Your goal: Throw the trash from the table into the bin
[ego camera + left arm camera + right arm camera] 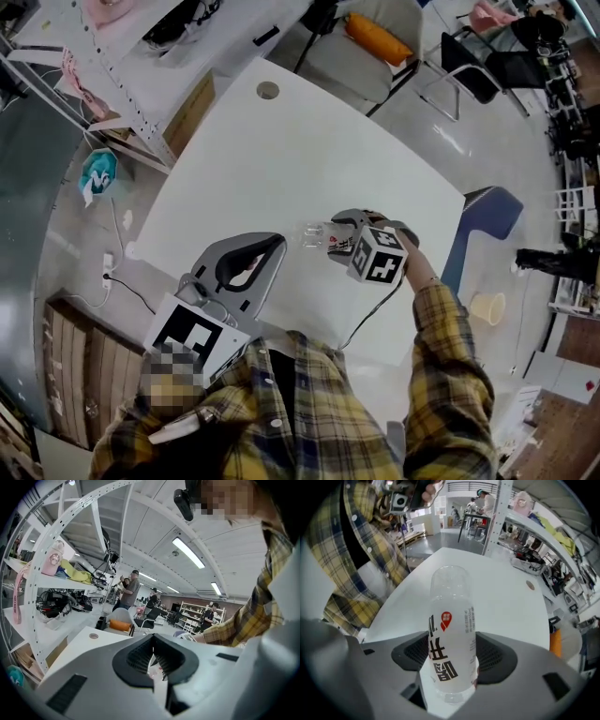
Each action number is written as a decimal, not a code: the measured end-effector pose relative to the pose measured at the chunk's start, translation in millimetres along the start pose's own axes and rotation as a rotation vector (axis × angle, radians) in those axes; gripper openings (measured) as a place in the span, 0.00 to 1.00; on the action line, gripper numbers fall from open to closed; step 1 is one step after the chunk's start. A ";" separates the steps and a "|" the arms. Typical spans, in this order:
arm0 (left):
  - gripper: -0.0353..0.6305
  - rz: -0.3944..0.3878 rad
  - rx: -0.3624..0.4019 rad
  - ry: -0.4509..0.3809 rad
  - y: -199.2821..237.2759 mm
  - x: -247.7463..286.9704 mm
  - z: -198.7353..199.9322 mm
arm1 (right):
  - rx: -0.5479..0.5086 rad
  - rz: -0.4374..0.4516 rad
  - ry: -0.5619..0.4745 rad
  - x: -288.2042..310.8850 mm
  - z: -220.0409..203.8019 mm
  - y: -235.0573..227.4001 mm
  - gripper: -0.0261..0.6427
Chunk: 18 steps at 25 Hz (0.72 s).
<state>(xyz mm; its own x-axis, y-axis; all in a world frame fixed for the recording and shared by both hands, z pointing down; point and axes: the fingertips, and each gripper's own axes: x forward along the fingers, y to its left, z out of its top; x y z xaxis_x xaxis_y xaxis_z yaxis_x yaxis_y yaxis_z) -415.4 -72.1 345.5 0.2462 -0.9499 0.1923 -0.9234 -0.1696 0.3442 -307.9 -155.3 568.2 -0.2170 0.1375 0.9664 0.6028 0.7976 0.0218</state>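
A clear plastic bottle (312, 236) with a white label lies over the white table (281, 159) near its front right part. My right gripper (333, 234) is shut on it. In the right gripper view the bottle (447, 620) stands between the two dark pads of the right gripper (450, 654) and points away over the table. My left gripper (275, 247) rests on the table just left of the bottle, its jaws closed at the tips with nothing in them. The left gripper (153, 641) view shows the pads meeting, with only table behind.
A blue-grey container (489, 214) stands on the floor by the table's right edge, with a pale cup (487, 307) on the floor nearer me. A chair with an orange cushion (377, 37) sits beyond the table. White shelving (122, 84) runs along the left. The table has a round hole (268, 90).
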 end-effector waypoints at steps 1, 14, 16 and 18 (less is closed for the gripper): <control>0.07 -0.011 0.005 0.001 -2.6 0.8 0.2 | 0.049 -0.011 -0.034 -6.4 4.6 -0.9 0.47; 0.07 -0.208 0.077 0.012 -61.0 18.0 8.2 | 0.591 -0.218 -0.568 -117.4 36.7 26.6 0.47; 0.07 -0.248 0.086 0.021 -73.1 20.9 7.3 | 0.652 -0.251 -0.629 -134.6 37.7 36.6 0.47; 0.07 -0.284 0.093 0.031 -84.9 24.1 6.3 | 0.705 -0.286 -0.688 -150.8 37.4 46.3 0.47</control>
<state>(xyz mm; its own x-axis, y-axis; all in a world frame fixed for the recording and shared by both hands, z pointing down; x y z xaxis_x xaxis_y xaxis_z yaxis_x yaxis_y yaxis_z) -332.9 -82.2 315.2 0.5063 -0.8527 0.1283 -0.8388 -0.4525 0.3026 -275.9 -117.1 413.9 -0.8088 0.0182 0.5878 -0.0805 0.9867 -0.1413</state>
